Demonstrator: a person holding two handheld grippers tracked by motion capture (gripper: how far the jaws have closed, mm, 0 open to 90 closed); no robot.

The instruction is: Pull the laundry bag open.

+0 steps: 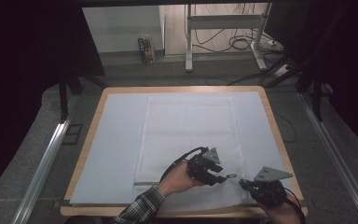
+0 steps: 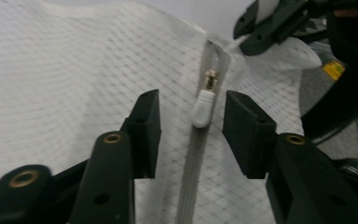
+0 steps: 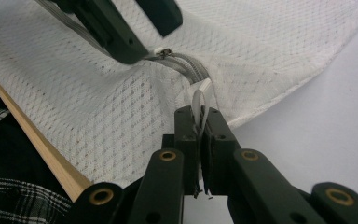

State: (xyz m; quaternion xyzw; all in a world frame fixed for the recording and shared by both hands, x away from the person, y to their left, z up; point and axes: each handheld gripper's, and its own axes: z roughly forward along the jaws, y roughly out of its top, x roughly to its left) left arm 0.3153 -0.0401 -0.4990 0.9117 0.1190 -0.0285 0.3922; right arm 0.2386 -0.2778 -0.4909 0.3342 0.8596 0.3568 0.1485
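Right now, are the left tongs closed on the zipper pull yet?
Not yet. The left tongs stand open, the white zipper pull between the pads with gaps either side.

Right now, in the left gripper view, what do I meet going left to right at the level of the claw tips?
Left pad → white zipper pull on the grey zipper → right pad.
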